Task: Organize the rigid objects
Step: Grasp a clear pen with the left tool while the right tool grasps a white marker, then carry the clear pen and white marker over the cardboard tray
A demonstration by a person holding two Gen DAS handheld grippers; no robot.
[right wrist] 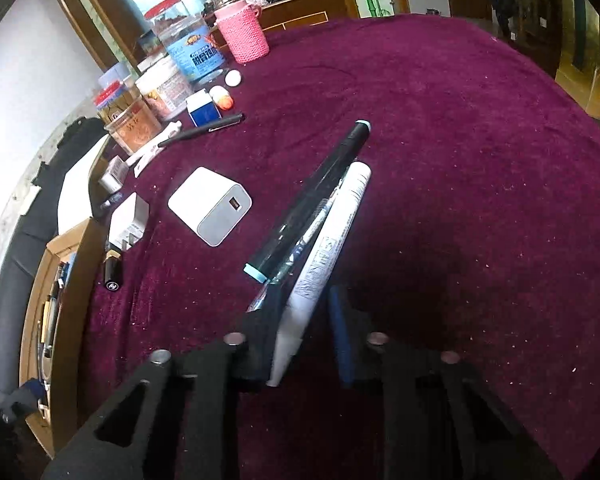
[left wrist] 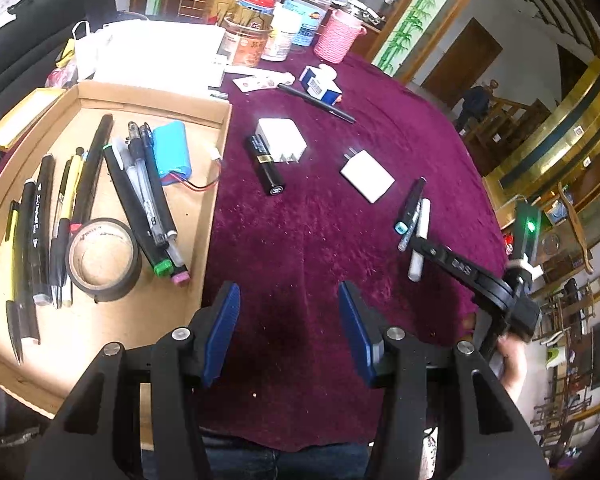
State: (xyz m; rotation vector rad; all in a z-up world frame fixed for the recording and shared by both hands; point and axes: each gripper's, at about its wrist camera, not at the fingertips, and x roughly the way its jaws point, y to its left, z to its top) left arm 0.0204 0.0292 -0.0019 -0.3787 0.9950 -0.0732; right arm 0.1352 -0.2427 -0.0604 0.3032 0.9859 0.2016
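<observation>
My right gripper [right wrist: 305,304] is shut on the near end of a white marker [right wrist: 332,232] lying on the purple cloth. Beside it lie a clear pen [right wrist: 312,232] and a black marker with teal caps [right wrist: 320,188]. In the left wrist view this white marker [left wrist: 420,236] and black marker [left wrist: 410,208] sit at the right, with the right gripper [left wrist: 418,250] on them. My left gripper [left wrist: 288,320] hangs open over bare cloth, holding nothing. To its left, a cardboard box [left wrist: 148,92] holds several pens and markers, a tape roll [left wrist: 102,260] and a blue battery pack [left wrist: 172,152].
Loose on the cloth are a white charger [left wrist: 282,140], a black lipstick tube [left wrist: 266,168], a flat white charger [left wrist: 368,176] and a black pen [left wrist: 320,104]. Jars [left wrist: 248,40] and a pink knitted cup [left wrist: 338,38] crowd the far edge. A person's hand [left wrist: 514,360] holds the right gripper.
</observation>
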